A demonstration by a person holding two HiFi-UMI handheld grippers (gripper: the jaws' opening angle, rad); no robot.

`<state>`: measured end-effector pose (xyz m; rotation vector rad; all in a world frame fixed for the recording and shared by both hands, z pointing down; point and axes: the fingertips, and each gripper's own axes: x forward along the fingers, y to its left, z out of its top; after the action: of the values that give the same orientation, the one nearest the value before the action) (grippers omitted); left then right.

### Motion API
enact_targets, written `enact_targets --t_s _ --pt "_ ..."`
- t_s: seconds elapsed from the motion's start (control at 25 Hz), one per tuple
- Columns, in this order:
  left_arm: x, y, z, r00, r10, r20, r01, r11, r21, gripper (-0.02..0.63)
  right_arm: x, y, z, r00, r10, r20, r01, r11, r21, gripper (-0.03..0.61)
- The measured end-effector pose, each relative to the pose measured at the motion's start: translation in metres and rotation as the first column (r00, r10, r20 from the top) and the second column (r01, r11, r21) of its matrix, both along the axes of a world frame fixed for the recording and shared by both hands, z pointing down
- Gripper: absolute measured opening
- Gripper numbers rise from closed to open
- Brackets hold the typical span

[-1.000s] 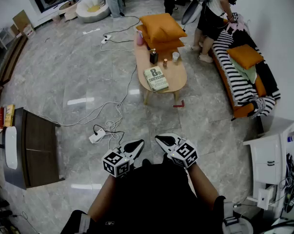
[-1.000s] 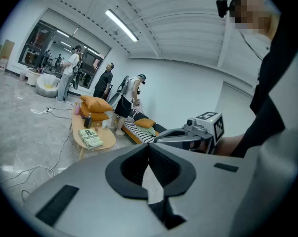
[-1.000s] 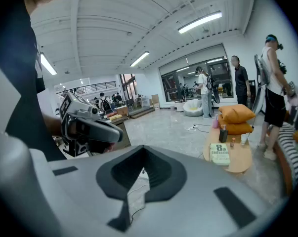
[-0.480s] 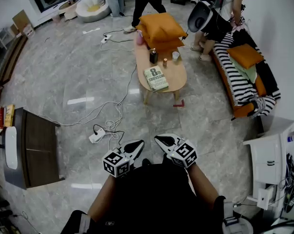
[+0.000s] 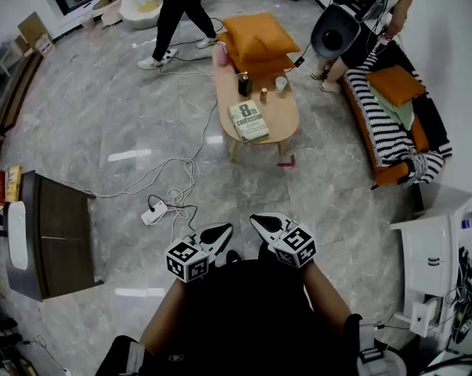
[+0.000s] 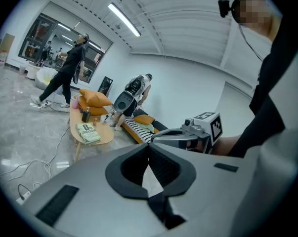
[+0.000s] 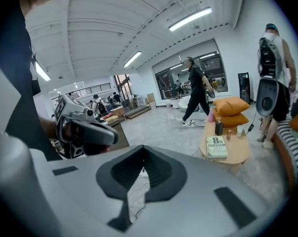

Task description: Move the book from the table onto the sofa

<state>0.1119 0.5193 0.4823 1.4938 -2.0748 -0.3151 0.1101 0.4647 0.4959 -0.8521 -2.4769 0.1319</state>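
— How were the two grippers held?
— Low in front of the person, well short of the table. The left gripper [image 5: 221,230] had its ribbed black pads pressed tight together with nothing between them. The right gripper [image 5: 257,222] was clenched on nothing in the same way.
— And the book?
— The book [image 5: 249,121] lay flat on the near end of the oval table [image 5: 281,124] of pale wood. It was thick and rectangular, with a greenish cover and a large "8". Past it stood a dark bottle [image 5: 244,85] and a pale cup [image 5: 281,84], with plump orange cushions [image 5: 257,41] stacked at the far end.
— The sofa?
— The sofa [image 5: 379,139] stood to the table's right, apart from it. It was long and orange under a black-and-white striped throw. The floor [image 5: 126,124] was glossy grey marbled tile.
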Motion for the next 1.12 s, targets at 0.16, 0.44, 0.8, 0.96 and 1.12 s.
enact_targets --t_s 0.16,0.44,0.8,0.96,1.12 --pt "-0.009 -0.013 -0.001 0.999 -0.033 -0.028 0.033 0.999 0.004 0.011 -0.007 -0.016 0.006 1.0 -0.006 -0.016 0.006 1.0 0.004 0.008" --pt "-0.039 -0.046 -0.003 0.996 -0.088 -0.029 0.088 0.996 -0.01 0.011 -0.039 -0.047 0.005 0.998 -0.067 -0.016 0.067 0.998 -0.001 0.009" --pt "-0.073 -0.113 -0.016 0.987 -0.157 -0.012 0.157 0.987 -0.032 0.011 -0.082 -0.115 -0.002 0.989 -0.144 -0.012 0.144 0.989 -0.012 0.009" --pt "-0.082 -0.142 -0.019 0.98 -0.2 -0.011 0.199 0.979 -0.04 0.011 -0.094 -0.144 -0.001 0.981 -0.193 -0.03 0.192 0.981 -0.024 0.009" --pt "-0.083 -0.165 -0.015 0.97 -0.243 -0.017 0.241 0.969 -0.061 0.011 -0.102 -0.166 0.005 0.971 -0.236 -0.034 0.234 0.971 -0.036 0.009"
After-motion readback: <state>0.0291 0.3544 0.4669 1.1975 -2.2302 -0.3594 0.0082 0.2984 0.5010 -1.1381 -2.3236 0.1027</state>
